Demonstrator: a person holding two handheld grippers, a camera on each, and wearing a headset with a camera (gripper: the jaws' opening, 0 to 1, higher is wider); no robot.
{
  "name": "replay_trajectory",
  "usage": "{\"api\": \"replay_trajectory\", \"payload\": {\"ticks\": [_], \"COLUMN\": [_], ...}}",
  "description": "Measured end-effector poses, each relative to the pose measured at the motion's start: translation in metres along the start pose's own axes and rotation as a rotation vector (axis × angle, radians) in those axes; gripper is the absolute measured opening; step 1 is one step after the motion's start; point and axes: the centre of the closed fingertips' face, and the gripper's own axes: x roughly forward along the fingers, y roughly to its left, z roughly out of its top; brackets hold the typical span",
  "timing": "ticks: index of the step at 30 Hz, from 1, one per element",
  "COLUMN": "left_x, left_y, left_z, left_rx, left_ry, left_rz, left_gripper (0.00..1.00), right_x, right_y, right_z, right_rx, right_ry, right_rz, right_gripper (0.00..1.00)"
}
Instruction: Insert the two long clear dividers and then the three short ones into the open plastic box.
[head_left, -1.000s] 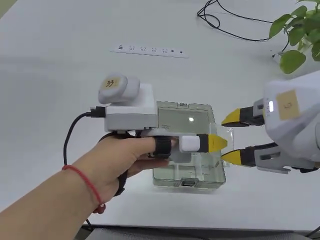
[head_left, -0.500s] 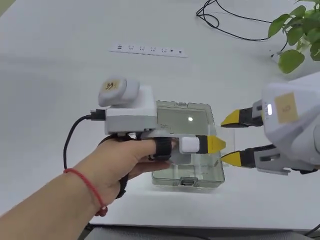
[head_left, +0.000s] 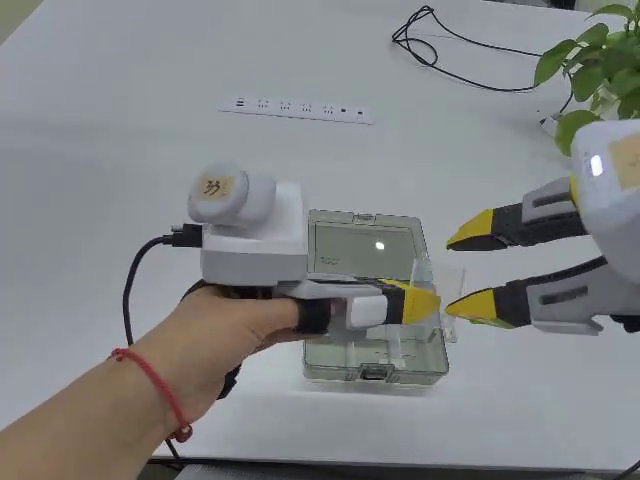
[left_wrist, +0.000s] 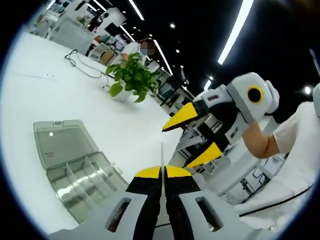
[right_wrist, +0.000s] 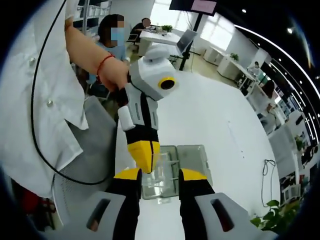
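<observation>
Where my left hand (head_left: 240, 330) wraps the left gripper (head_left: 424, 300) in the head view, the open plastic box (head_left: 340, 364) is partly hidden. The clear divider (head_left: 422, 278), pinched by that gripper, stands upright over the box's right end, its outline faint. Right gripper (head_left: 455, 272): jaws spread, just beside it.

Left gripper view: my jaws pressed together on the divider, edge-on, a thin line rising from the tips.

Right gripper view: jaws apart, box beyond; divider indistinct.

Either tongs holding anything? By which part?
Left tongs pinch a clear divider by one edge, the rest poking past the tips. Right tongs are open, holding nothing.
</observation>
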Motion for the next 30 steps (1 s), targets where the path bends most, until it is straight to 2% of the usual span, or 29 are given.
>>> {"api": "replay_trajectory", "payload": {"ticks": [3,5,7,9,11,12,14,19,27,30], "left_x": [-0.001,-0.001,-0.002,-0.001,-0.001,-0.001,-0.001,-0.002,-0.003,-0.003], "left_y": [-0.010,-0.012,-0.016,-0.019,-0.023,-0.026,-0.028,-0.031,-0.033,-0.034], "left_z": [-0.001,-0.003,-0.008,-0.008,-0.008,-0.007,-0.008,-0.005,-0.002,-0.004], "left_rx": [0.109,0.212,0.288,0.313,0.323,0.367,0.372,0.391,0.413,0.419], "left_ry": [0.013,0.030,0.058,0.059,0.057,0.052,0.052,0.035,0.015,0.020], "left_rz": [-0.041,-0.058,-0.075,-0.089,-0.102,-0.113,-0.121,-0.134,-0.139,-0.140], "left_gripper": [0.00,0.00,0.00,0.00,0.00,0.00,0.00,0.00,0.00,0.00], "right_x": [-0.006,-0.009,-0.013,-0.015,-0.014,-0.014,-0.010,-0.009,-0.005,-0.005], "right_y": [0.003,0.006,0.010,0.020,0.021,0.023,0.033,0.045,0.050,0.051], "right_z": [0.001,0.003,0.007,0.010,0.010,0.009,0.016,0.015,0.012,0.012], "right_rx": [0.021,0.040,0.075,0.101,0.094,0.091,0.091,0.106,0.097,0.092], "right_ry": [-0.022,-0.041,-0.067,-0.068,-0.060,-0.053,-0.046,-0.054,-0.038,-0.037], "right_rz": [0.073,0.123,0.185,0.246,0.262,0.276,0.298,0.381,0.406,0.407], "right_gripper": [0.24,0.21,0.17,0.15,0.14,0.14,0.12,0.10,0.06,0.03]}}
